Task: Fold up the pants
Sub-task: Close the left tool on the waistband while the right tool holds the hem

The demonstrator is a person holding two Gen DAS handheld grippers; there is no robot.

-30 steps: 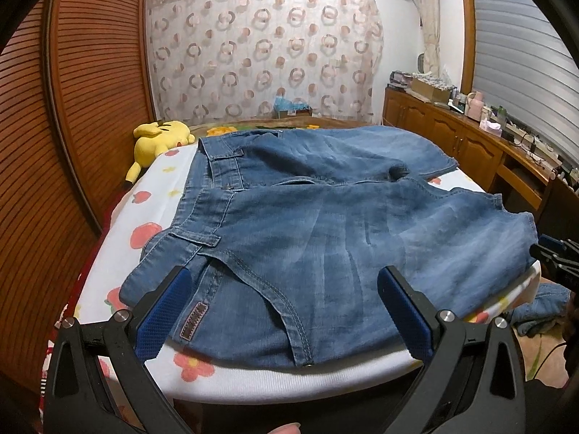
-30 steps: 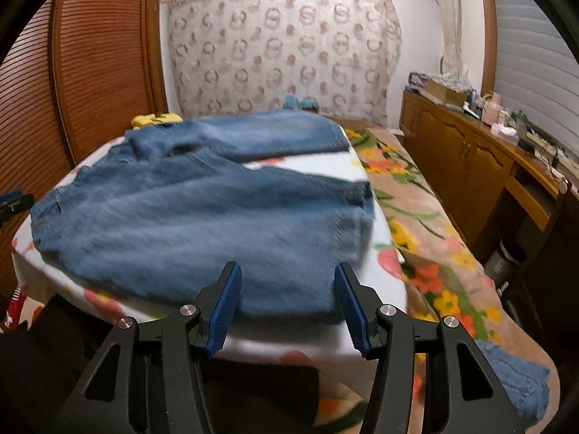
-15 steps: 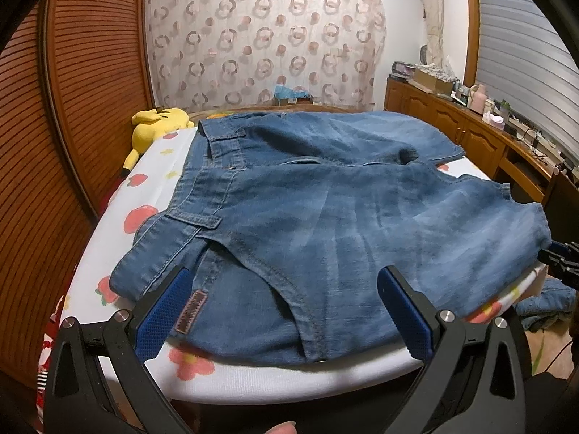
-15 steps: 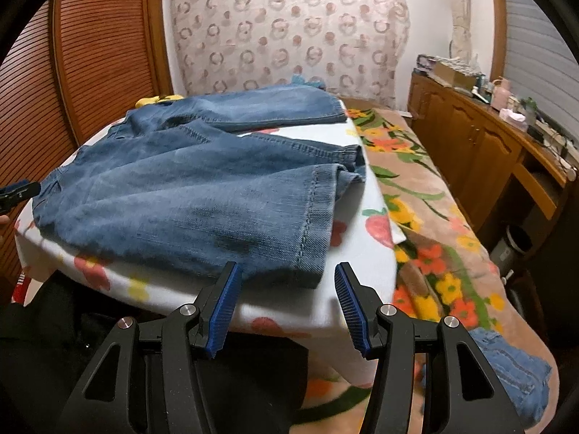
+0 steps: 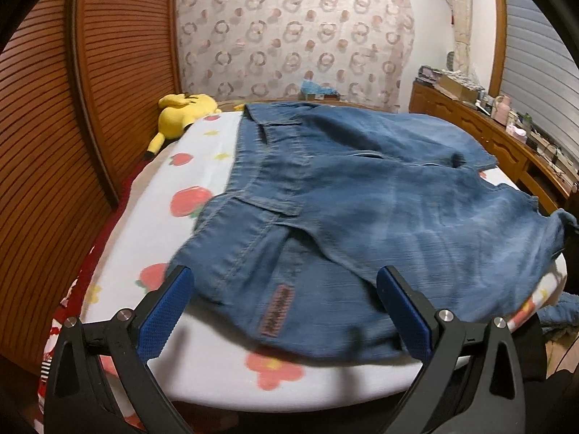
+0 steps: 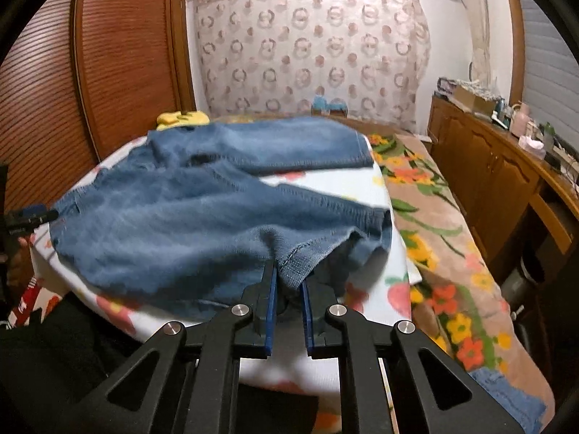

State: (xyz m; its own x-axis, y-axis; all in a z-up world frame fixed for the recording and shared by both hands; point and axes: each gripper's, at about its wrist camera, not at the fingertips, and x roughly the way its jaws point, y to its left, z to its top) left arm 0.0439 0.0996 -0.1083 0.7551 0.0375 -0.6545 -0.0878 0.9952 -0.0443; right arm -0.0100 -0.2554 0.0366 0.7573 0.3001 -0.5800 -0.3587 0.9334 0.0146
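Left wrist view: left claw wide open, straddling waistband corner of denim pants spread mid-frame on bed | Right wrist view: right claw just closed, pinching leg hem lower centre | Step: securing corners; next, left claw needs to clamp waistband.

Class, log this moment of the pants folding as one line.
right tool: closing on pants hem | left tool: open over waistband | fold: not begun

Black left gripper, blue ribbed pads, silver screws, right gripper alike
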